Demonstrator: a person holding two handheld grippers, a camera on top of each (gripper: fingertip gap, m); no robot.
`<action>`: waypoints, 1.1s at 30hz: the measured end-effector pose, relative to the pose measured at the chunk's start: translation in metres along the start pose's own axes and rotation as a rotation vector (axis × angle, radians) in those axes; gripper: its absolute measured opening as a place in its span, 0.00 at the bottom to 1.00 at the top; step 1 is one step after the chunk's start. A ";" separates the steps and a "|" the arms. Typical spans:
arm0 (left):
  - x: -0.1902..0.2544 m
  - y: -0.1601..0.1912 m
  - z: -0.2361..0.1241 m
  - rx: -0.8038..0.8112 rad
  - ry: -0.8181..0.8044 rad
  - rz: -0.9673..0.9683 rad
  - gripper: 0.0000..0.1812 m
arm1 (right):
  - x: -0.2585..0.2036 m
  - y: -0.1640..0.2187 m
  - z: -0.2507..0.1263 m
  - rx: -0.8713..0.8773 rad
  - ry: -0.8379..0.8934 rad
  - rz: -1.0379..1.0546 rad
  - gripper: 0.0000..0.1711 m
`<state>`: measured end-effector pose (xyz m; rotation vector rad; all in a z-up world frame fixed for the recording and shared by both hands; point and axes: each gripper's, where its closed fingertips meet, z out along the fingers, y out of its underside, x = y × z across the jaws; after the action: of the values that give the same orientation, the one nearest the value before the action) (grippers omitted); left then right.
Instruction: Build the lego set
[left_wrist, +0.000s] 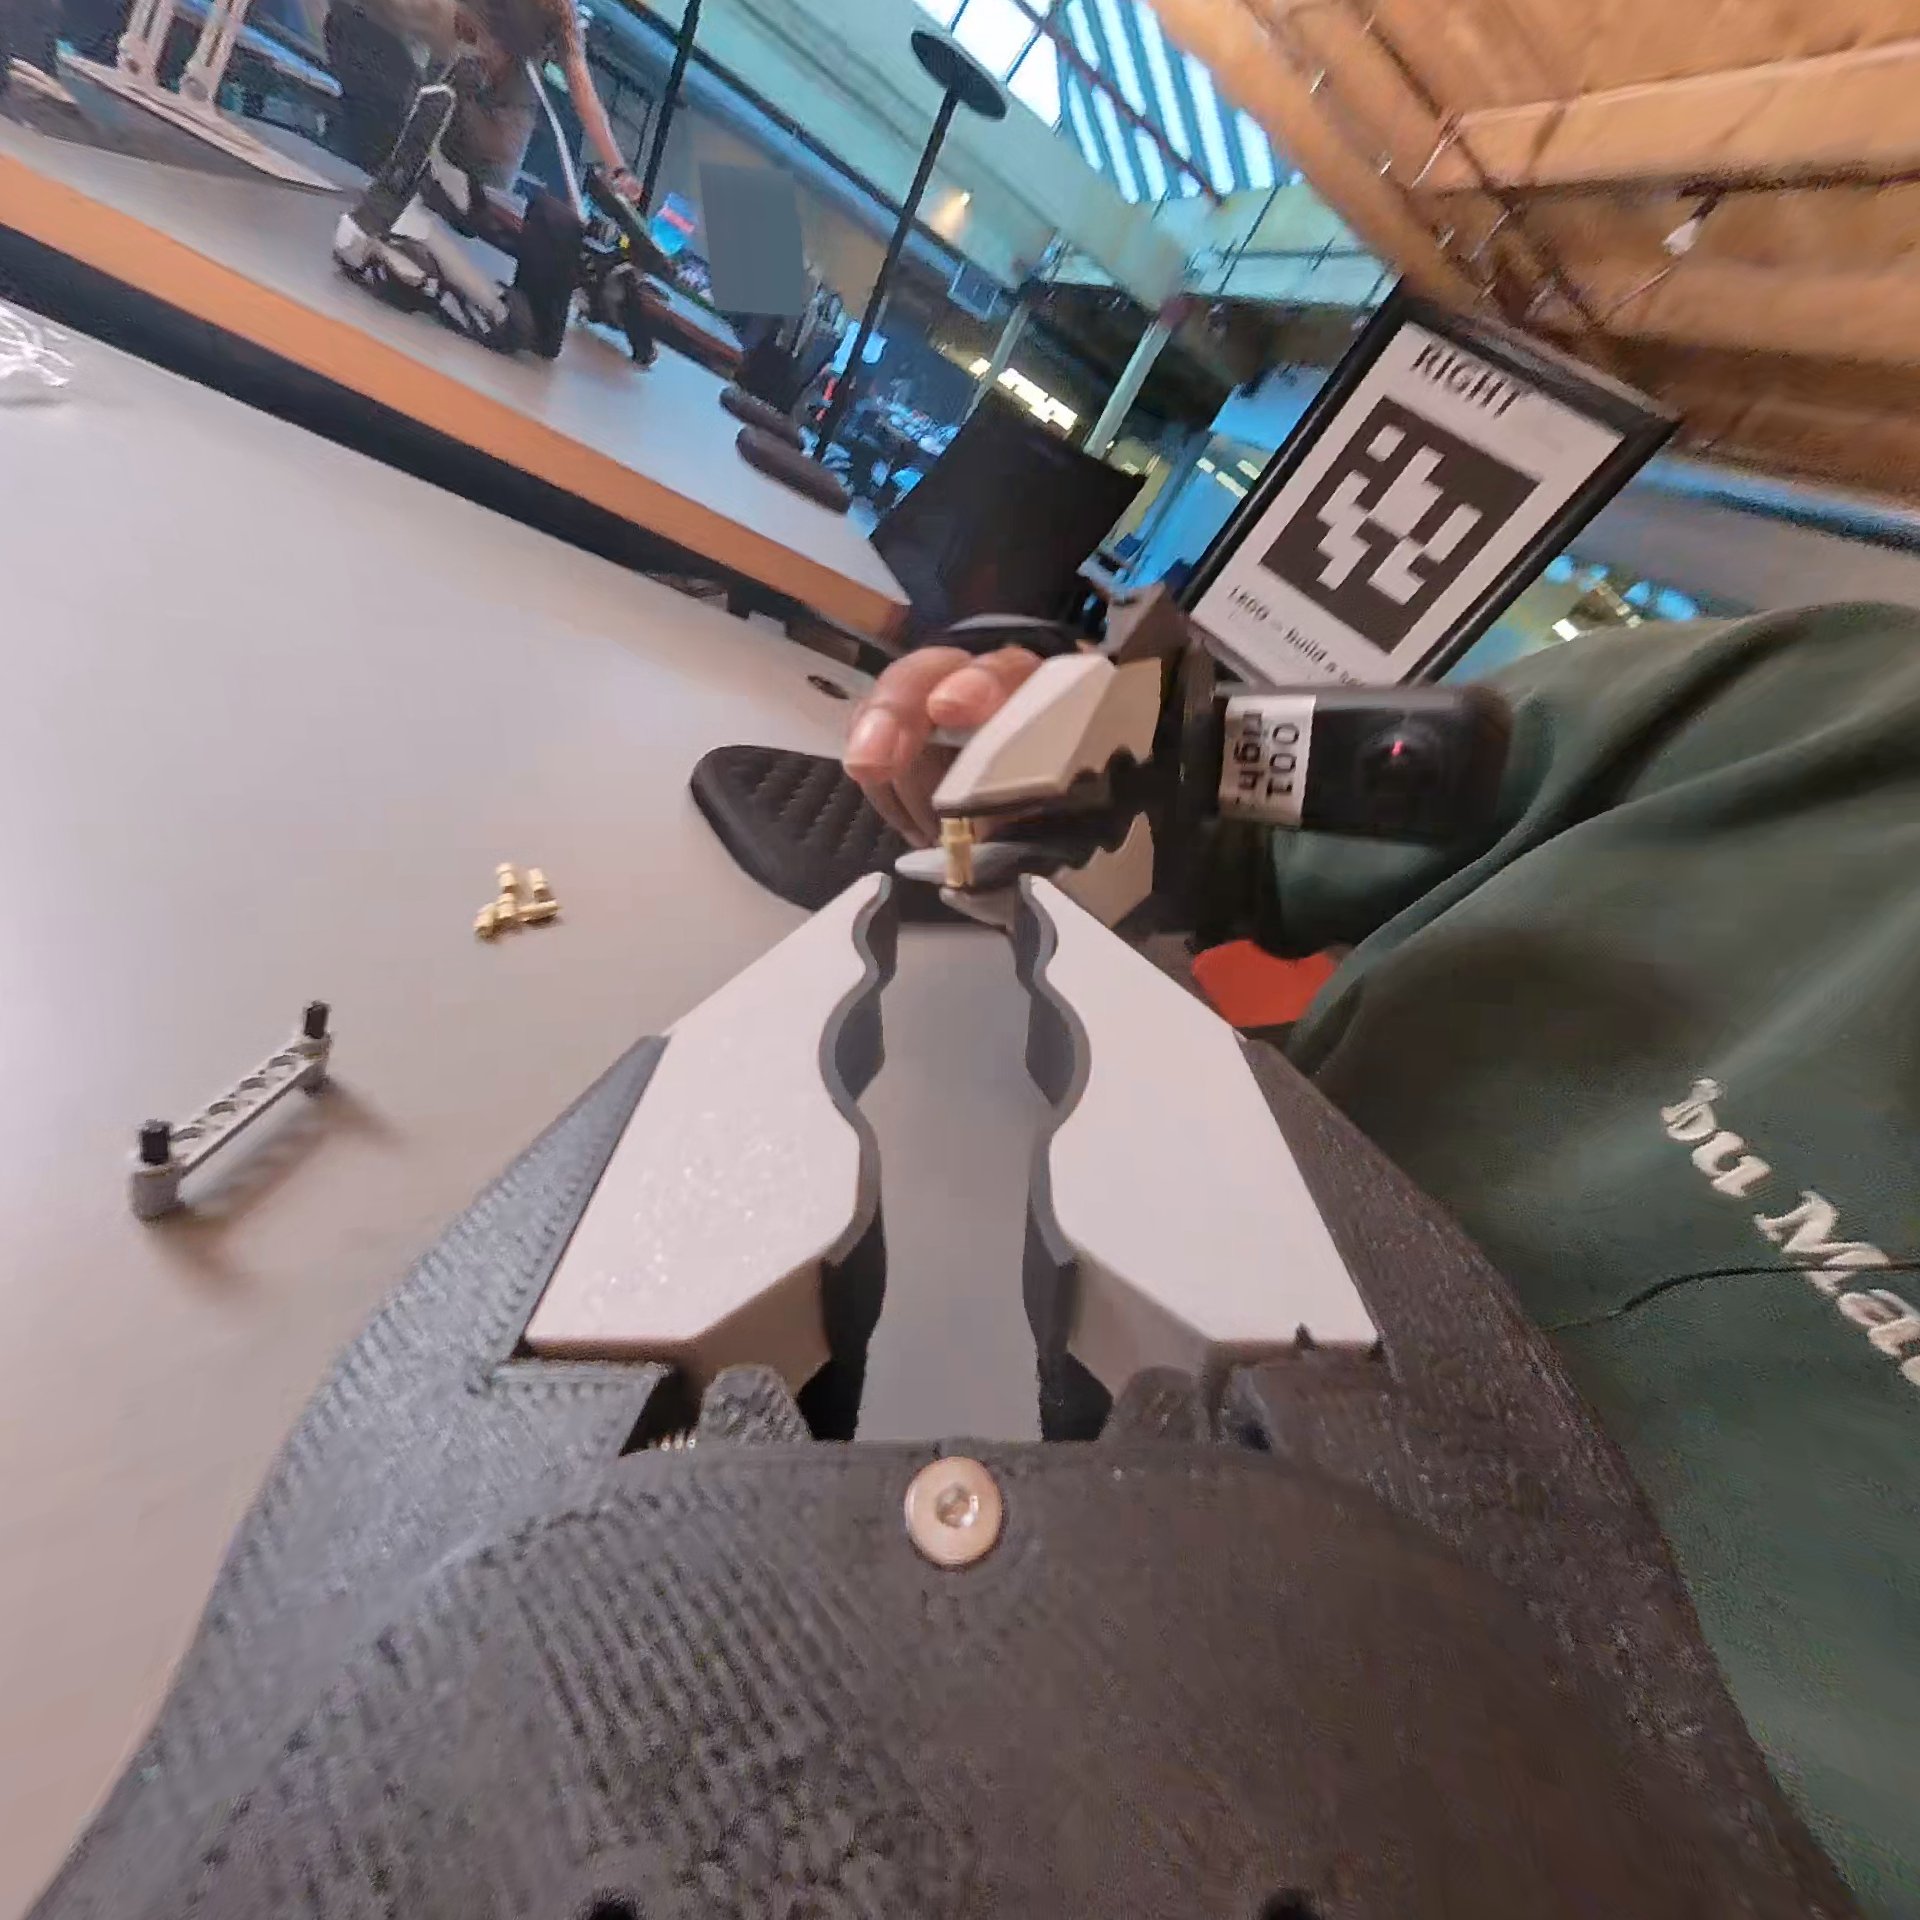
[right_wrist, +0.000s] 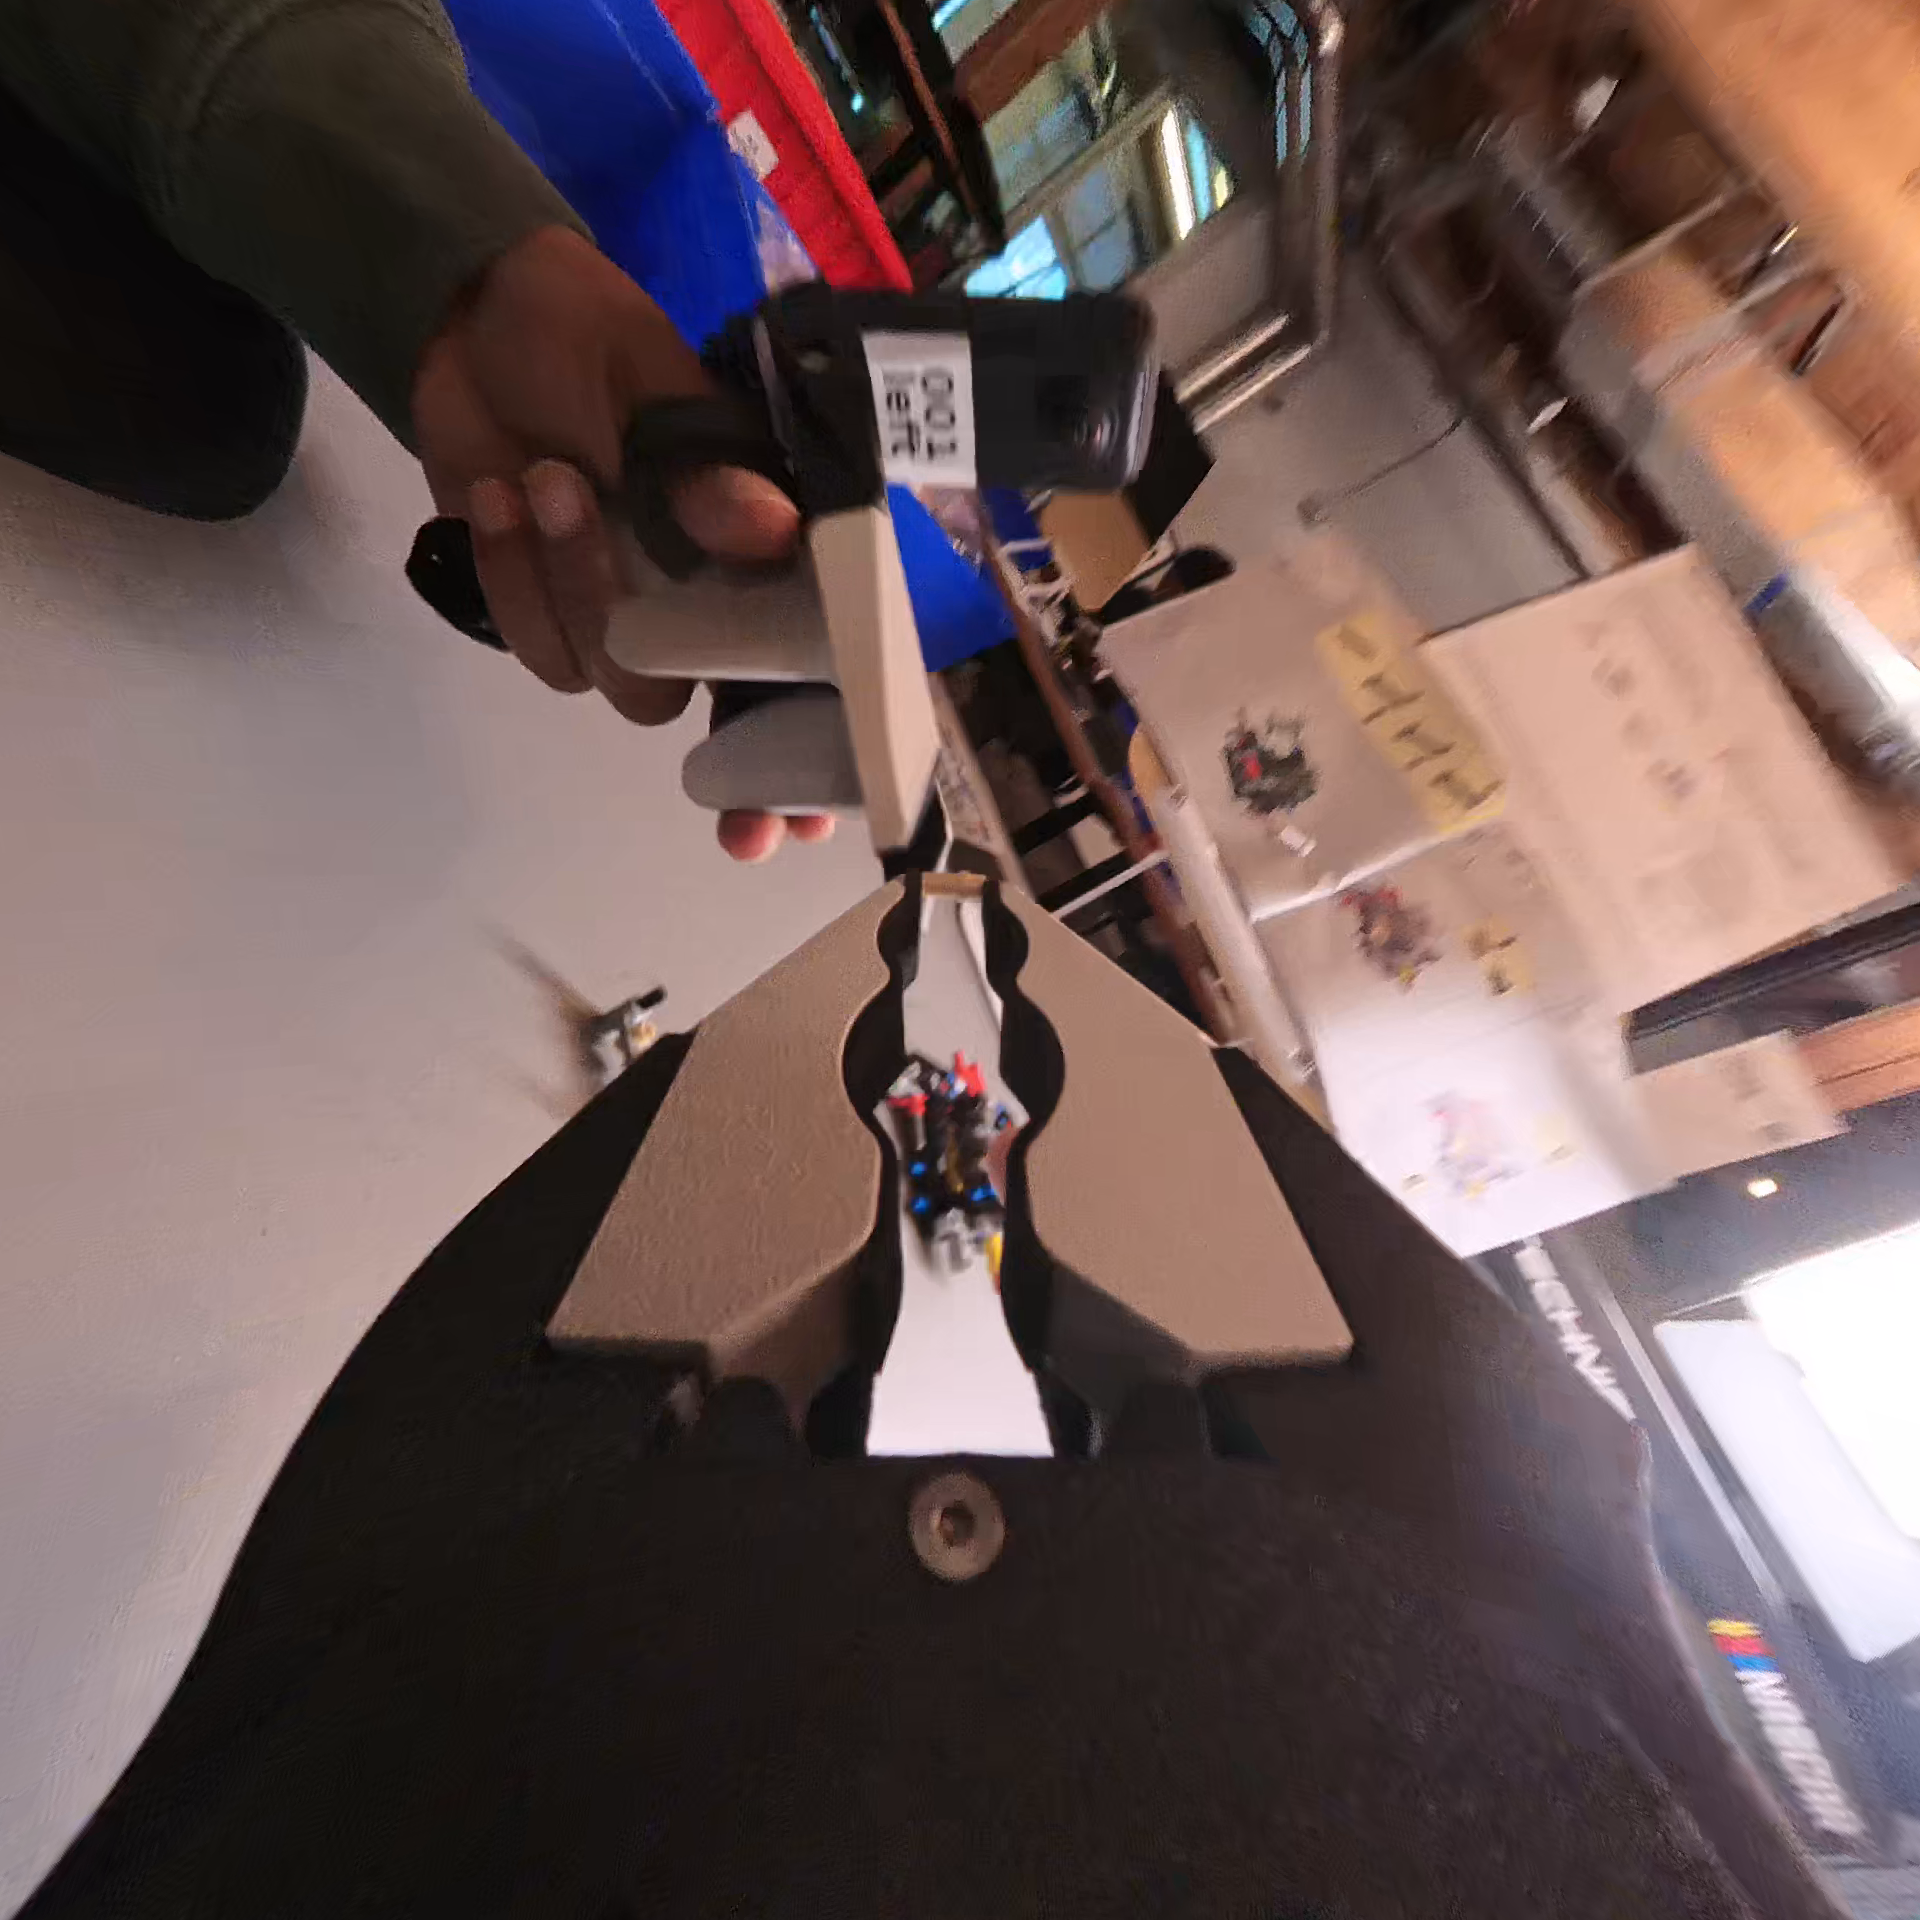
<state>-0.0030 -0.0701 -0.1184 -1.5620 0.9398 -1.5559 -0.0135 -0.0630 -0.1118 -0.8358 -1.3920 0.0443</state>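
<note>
A tan pin (left_wrist: 954, 847) is clamped end to end between the fingertips of my right gripper (left_wrist: 956, 844), which is turned on its side just above the table. In the right wrist view the pin (right_wrist: 951, 884) spans the tips of the right gripper (right_wrist: 948, 886). My left gripper (left_wrist: 956, 891) has its jaws apart, and its tips flank the pin from below and in front. I see nothing between them. It also shows in the right wrist view (right_wrist: 906, 836), held in a hand. A grey beam (left_wrist: 231, 1112) with a black pin at each end lies on the table.
A few loose tan pins (left_wrist: 514, 899) lie on the grey table (left_wrist: 312, 675). A black textured pad (left_wrist: 779, 821) is behind the grippers, and a framed marker sign (left_wrist: 1403, 520) stands beyond it. A pile of coloured parts (right_wrist: 951, 1143) lies on white sheets (right_wrist: 1455, 831). A green sleeve (left_wrist: 1610, 1039) is at the right.
</note>
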 end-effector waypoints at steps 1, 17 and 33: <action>0.004 -0.002 0.000 0.019 0.026 -0.017 0.11 | -0.001 -0.007 0.000 0.017 0.023 -0.031 0.06; 0.019 -0.012 -0.006 0.100 0.134 -0.068 0.02 | 0.002 -0.020 -0.003 0.059 0.138 -0.125 0.05; -0.005 0.013 -0.012 -0.149 -0.087 0.288 0.02 | -0.011 -0.002 -0.003 0.044 -0.381 0.639 0.12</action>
<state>-0.0151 -0.0713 -0.1322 -1.5047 1.1957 -1.2314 -0.0141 -0.0714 -0.1193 -1.2515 -1.4111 0.7554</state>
